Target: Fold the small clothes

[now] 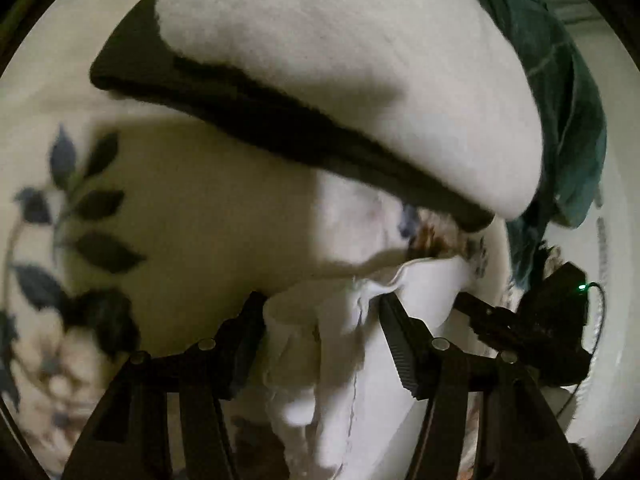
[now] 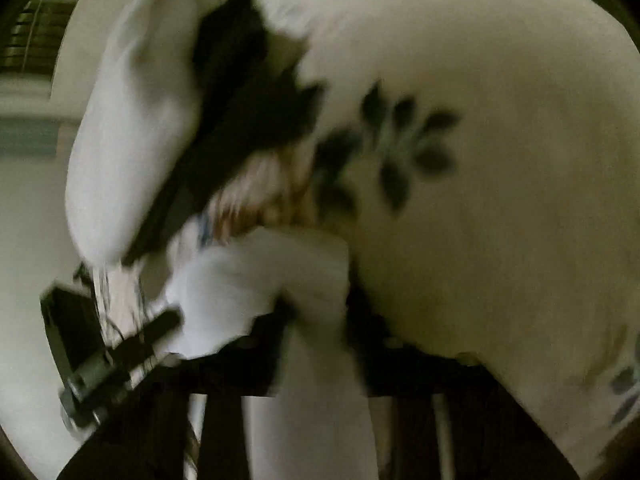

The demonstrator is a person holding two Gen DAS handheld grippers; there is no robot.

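A small white garment [image 1: 336,344] hangs bunched between the fingers of my left gripper [image 1: 320,312], which is shut on its edge above a flowered bedsheet [image 1: 192,200]. In the right wrist view the same white garment [image 2: 256,292] runs between the fingers of my right gripper [image 2: 316,320], which looks shut on it; that view is badly blurred. The right gripper shows at the right edge of the left wrist view [image 1: 532,328], and the left gripper at lower left of the right wrist view [image 2: 120,352].
A stack of folded clothes lies just ahead: a thick white piece [image 1: 340,72] on a black piece [image 1: 256,120], also in the right wrist view [image 2: 132,128]. A teal cloth [image 1: 560,100] lies at the right. The sheet [image 2: 500,160] has dark leaf prints.
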